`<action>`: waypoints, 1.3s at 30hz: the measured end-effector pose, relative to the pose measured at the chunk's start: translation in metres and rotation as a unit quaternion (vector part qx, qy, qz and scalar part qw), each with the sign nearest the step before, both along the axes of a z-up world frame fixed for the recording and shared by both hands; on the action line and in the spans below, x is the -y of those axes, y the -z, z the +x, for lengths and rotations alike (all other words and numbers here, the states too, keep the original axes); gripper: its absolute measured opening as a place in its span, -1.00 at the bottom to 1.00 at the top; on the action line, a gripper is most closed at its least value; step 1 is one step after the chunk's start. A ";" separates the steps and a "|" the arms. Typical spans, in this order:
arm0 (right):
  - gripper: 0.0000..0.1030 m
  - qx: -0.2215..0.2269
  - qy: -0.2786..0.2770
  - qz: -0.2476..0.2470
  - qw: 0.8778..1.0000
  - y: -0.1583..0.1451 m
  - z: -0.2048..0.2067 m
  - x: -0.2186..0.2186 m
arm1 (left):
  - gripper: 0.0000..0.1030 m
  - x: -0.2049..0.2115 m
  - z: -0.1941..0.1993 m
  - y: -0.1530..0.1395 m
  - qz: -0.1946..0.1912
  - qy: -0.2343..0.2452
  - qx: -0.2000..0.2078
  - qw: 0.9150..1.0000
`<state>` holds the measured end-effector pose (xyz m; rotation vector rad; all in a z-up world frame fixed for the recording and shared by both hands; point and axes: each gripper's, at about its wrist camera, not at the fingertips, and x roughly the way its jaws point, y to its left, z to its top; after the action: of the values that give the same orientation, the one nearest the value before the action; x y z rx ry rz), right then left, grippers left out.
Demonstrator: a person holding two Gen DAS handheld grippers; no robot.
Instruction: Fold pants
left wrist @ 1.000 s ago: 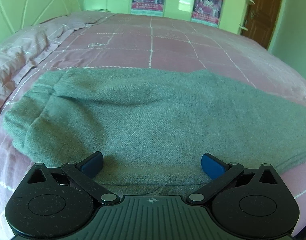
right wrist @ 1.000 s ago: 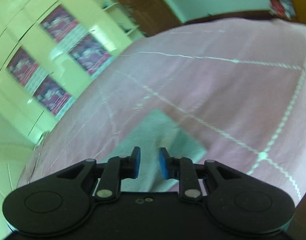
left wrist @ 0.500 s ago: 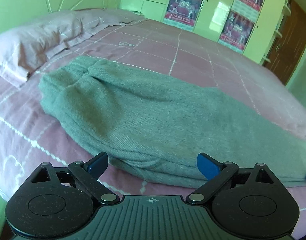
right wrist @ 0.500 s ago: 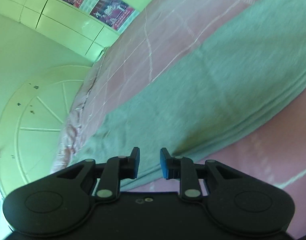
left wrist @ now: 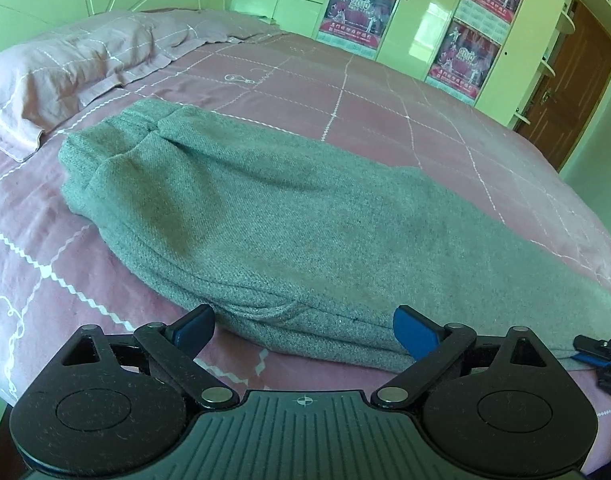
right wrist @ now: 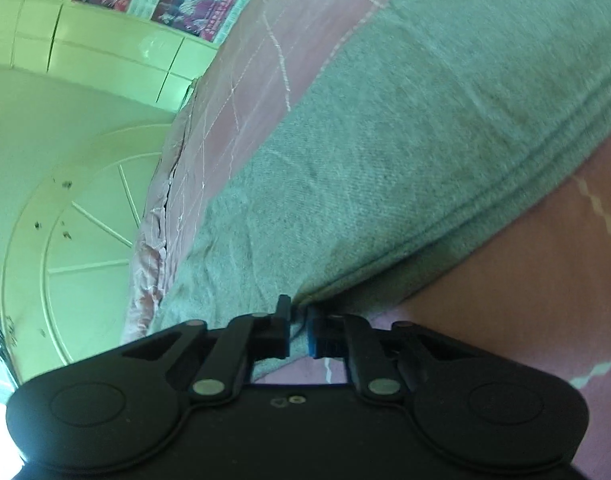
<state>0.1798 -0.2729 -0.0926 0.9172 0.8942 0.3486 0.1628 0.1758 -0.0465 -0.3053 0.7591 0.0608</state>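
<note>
Closing right tool on pants edge since earlier | left tool spread wide

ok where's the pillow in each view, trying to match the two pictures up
Left wrist view: the pillow lies at the upper left, beyond the waistband end of the grey pants.
Right wrist view: a crumpled pink strip at the left, past the far end of the pants, is probably the pillow; blur prevents certainty.
Shared landmark: the red posters on the pale green wardrobe doors.
</note>
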 end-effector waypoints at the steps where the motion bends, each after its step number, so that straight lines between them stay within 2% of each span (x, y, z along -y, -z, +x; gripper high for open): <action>1: -1.00 0.016 -0.005 -0.006 1.000 -0.007 -0.004 -0.001 | 0.85 0.001 -0.001 -0.001 0.001 0.001 0.002 1.000; 3: -1.00 0.036 -0.015 -0.021 0.999 -0.016 -0.011 -0.004 | 0.85 0.002 -0.001 -0.001 0.004 0.003 0.005 1.000; 7: -1.00 -0.031 -0.008 -0.054 0.998 0.011 -0.010 0.001 | 0.85 0.004 0.001 0.000 0.006 0.004 0.002 1.000; 9: -1.00 -0.029 -0.005 -0.042 0.999 0.008 -0.013 0.003 | 0.85 0.004 0.000 0.000 0.003 0.004 0.006 1.000; 12: -0.77 -0.016 -0.023 -0.027 0.999 -0.006 -0.019 -0.001 | 0.78 0.003 -0.005 -0.001 -0.003 0.006 0.018 1.000; 13: -0.77 -0.013 -0.032 -0.021 0.999 -0.009 -0.020 -0.006 | 0.68 0.003 -0.005 -0.001 0.001 0.003 0.020 1.000; 16: -0.77 0.004 -0.068 -0.004 0.998 -0.017 -0.019 -0.031 | 0.66 0.002 -0.004 -0.003 -0.004 0.001 0.023 1.000; 20: -0.77 -0.007 -0.094 0.026 0.995 -0.016 -0.009 -0.063 | 0.59 -0.005 -0.004 -0.003 -0.025 -0.006 0.024 0.999; 26: -0.77 -0.016 -0.109 0.028 0.994 -0.010 0.001 -0.092 | 0.45 -0.006 -0.010 -0.003 -0.034 -0.002 0.028 0.999; 28: -0.77 -0.015 -0.104 0.031 0.994 -0.011 0.003 -0.096 | 0.24 -0.008 -0.014 -0.010 -0.033 -0.015 0.051 0.998; 30: -0.77 -0.003 -0.102 0.034 0.994 -0.014 0.004 -0.095 | 0.24 -0.006 -0.017 -0.023 -0.026 -0.014 0.081 0.996; 32: -0.77 0.011 -0.094 0.029 0.995 -0.019 0.009 -0.100 | 0.24 0.001 -0.007 -0.033 -0.010 0.002 0.089 0.996; 34: -0.76 0.009 -0.088 0.031 0.996 -0.018 0.017 -0.103 | 0.24 0.012 0.008 -0.034 0.019 0.023 0.083 0.996; 36: -0.74 -0.008 -0.093 0.010 0.996 -0.008 0.025 -0.111 | 0.24 0.019 0.027 -0.022 0.024 0.043 0.047 0.998; 37: -0.78 -0.037 -0.102 -0.004 0.994 0.002 0.029 -0.116 | 0.24 0.021 0.033 -0.009 0.018 0.051 0.009 0.999; 38: -0.95 -0.054 -0.109 -0.002 0.993 0.010 0.029 -0.116 | 0.24 0.023 0.033 0.001 0.024 0.056 -0.012 0.998; 39: -0.98 -0.054 -0.110 0.007 0.992 0.014 0.026 -0.113 | 0.24 0.023 0.028 0.006 0.035 0.060 -0.007 0.998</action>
<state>0.2062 -0.1599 -0.1061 0.8579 1.0976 0.4981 0.1906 0.1527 -0.0525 -0.1931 0.7870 -0.0237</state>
